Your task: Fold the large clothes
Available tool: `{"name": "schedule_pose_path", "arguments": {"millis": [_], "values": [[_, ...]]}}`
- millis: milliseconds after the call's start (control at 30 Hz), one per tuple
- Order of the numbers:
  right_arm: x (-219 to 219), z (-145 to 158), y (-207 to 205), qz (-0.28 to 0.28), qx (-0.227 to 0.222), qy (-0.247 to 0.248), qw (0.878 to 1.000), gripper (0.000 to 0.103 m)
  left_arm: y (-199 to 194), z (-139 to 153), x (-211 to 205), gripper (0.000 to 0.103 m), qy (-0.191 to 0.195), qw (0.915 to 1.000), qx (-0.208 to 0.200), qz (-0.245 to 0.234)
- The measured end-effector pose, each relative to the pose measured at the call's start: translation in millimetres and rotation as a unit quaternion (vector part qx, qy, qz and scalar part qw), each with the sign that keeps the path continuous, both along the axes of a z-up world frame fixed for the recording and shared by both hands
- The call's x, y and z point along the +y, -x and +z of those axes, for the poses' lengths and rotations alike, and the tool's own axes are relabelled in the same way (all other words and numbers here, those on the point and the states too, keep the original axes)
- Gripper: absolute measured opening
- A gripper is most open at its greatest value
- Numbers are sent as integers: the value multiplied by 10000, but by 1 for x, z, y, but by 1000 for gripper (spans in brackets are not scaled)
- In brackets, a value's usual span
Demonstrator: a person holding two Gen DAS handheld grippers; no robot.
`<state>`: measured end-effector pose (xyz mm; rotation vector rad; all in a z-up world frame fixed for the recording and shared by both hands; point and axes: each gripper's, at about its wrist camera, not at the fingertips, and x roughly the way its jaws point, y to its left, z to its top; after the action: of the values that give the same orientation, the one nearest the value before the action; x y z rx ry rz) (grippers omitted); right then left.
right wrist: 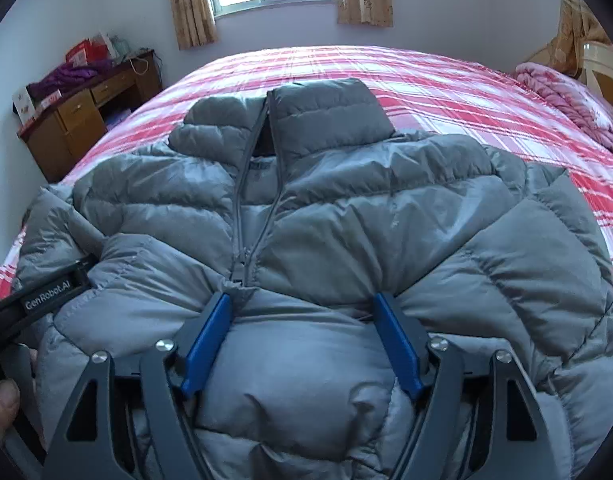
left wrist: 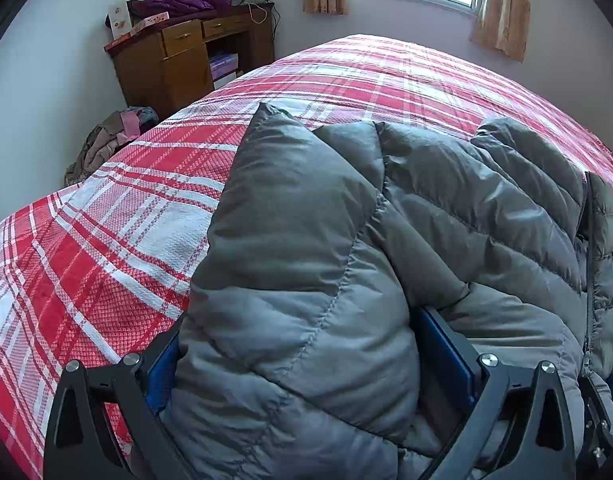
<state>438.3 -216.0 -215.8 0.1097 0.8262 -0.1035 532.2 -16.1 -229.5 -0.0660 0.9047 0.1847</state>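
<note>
My right gripper (right wrist: 302, 336) stands wide over a puffed fold of the grey down jacket (right wrist: 346, 208), blue pads (right wrist: 206, 344) touching the padding on either side near the hem, though I cannot tell whether they truly press or merely flank it. My left gripper (left wrist: 314, 364), near the jacket's left edge, is filled with a thick quilted bulge, seemingly a sleeve or side panel raised between its wide-set jaws; it appears to be held there. The jacket lies front up across the red-and-white plaid bedspread (right wrist: 446, 76), collar far, hem near, zipper (right wrist: 246, 216) open from the collar to about the middle. I judge the fold to be at an early stage: the near edge gathered, the body still spread. The next move calls for carrying both gathered parts together, evenly, since slippery down padding may spring back or slide out. Far left, a wooden desk (left wrist: 174, 64) carries a purple garment (left wrist: 174, 2) and boxes, its open shelf holding what look like stacked books or packets; clothes (left wrist: 106, 140) are heaped beside the bed.
</note>
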Motion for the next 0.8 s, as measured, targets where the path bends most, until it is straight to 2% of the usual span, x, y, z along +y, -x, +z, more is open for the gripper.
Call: {"name": "schedule_pose_path", "arguments": {"millis": [167,533,600,700,800], "values": [[7,-1,-3,-8,79,234,9997,80,-2,-1,-3,102,-103,9999,-1,20],[4,-1,-4,-19,52,229,9997,80,-3,0,-5,102,-93,10000,-7,21],[5,-1,-5,-14,65,233,9997,81,-4,2,-1,102,1,10000,72,-65],[5,2,-6,128,131,86,9998,89,-1,17,10,102,132,9987,294,-400],[3,15,-6,441,384,-9,9983,93,6,52,19,102,197,9980,-89,-599]]}}
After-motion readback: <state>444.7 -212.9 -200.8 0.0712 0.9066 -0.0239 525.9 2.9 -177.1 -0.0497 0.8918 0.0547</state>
